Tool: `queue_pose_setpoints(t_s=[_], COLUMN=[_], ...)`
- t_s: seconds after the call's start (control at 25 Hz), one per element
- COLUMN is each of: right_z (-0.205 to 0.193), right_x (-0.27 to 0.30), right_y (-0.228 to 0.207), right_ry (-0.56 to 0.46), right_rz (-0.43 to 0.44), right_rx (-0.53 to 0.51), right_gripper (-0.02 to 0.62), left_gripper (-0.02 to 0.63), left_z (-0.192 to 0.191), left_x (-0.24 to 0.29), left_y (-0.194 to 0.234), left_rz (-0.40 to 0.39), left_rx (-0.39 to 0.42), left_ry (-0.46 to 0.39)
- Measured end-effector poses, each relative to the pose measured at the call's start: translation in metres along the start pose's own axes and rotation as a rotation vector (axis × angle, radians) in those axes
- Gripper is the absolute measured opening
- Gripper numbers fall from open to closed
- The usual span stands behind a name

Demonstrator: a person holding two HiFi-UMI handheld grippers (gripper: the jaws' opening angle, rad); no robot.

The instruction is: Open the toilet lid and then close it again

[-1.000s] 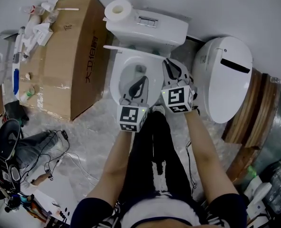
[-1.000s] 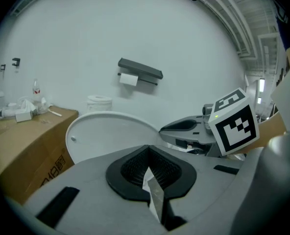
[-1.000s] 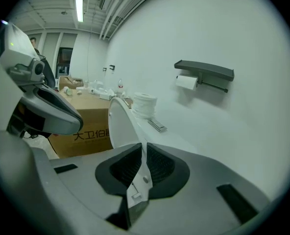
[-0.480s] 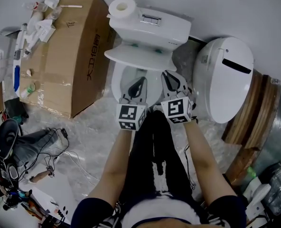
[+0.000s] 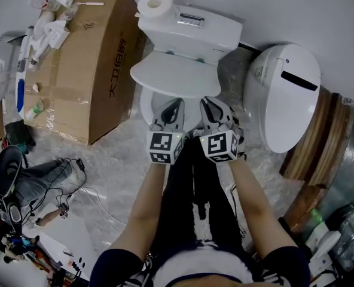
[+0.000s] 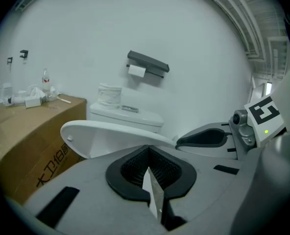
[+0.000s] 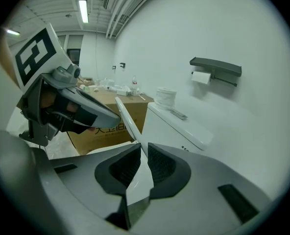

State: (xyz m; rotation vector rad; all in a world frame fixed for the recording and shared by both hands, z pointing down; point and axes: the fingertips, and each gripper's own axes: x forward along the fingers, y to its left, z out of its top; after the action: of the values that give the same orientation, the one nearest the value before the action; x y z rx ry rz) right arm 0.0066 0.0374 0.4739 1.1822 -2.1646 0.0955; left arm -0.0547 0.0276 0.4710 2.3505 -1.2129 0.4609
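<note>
Both tongs, left gripper [image 5: 177,104] and right gripper [image 5: 206,103], pinch narrow on toilet lid [image 5: 176,73] rim. You've dropped lid from upright to half-down, frame centre; closing phase.

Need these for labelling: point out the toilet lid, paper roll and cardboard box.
toilet lid [image 5: 174,75], head view, middle of its face
paper roll [image 5: 164,8], head view, top end
cardboard box [image 5: 69,52], head view, top panel

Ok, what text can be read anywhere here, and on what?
"大卫": on the side of the box; the characters after it are unclear.
Small mark on the box top: too small to read.
Bottle on the box: label too small to read.
Square markers: patterns only, no words.
</note>
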Motion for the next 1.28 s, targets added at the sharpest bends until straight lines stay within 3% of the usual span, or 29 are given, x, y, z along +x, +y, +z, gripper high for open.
queue_pose_setpoints(t_s=[0.24, 0.44, 0.76, 1.28], right_z=[-0.005, -0.009, -0.016, -0.026], right_x=[-0.002, -0.004, -0.007, -0.011], right_y=[0.005, 0.012, 0.026, 0.041], right_ry=[0.003, 0.005, 0.013, 0.014], right_rz=[0.004, 0.015, 0.038, 0.077], right_rx=[0.003, -0.006, -0.013, -0.008], right_gripper=[0.029, 0.031, 0.031, 0.035], left_gripper=[0.006, 0.007, 0.048, 0.051], left_z=[-0.013, -0.016, -0.020, -0.032], left_x=[-0.006, -0.014, -0.018, -0.026], left_y=[-0.006, -0.011, -0.012, -0.012], left_rz=[-0.042, -0.061, -0.109, -0.115], left_rx=[-0.135, -0.185, -0.446, -0.603], left_ry=[0.010, -0.020, -0.080, -0.075])
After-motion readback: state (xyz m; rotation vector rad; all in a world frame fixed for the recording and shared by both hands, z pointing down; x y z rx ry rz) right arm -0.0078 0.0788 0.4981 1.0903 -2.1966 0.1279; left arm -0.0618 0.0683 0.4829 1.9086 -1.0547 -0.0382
